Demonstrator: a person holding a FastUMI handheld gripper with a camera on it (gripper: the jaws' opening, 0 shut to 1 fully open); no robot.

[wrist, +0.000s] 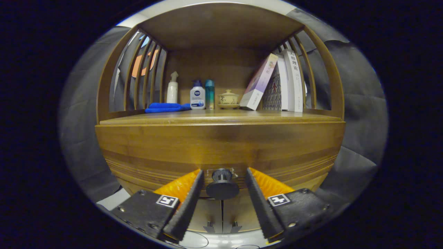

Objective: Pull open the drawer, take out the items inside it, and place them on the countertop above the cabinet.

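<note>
hand-held gripper spread, drawer knob between

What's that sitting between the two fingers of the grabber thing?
The drawer's round knob sits between the open gripper fingers in the gripper view; neither finger touches it yet.

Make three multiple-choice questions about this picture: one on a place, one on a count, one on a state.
1. Where is the round black drawer knob?
A. between the jaws
B. beyond the books
C. on the countertop

2. How many bottles stand beside the folded blue cloth?
A. one
B. three
C. five

3. How is the gripper?
A. shut on the knob
B. open, jaws apart from the knob
C. holding the cloth

Answers:
1 A: the knob sits in the gap between the jaws.
2 B: white spray bottle, white bottle with blue cap, slim teal bottle.
3 B: a gap shows on each side of the knob.
</note>
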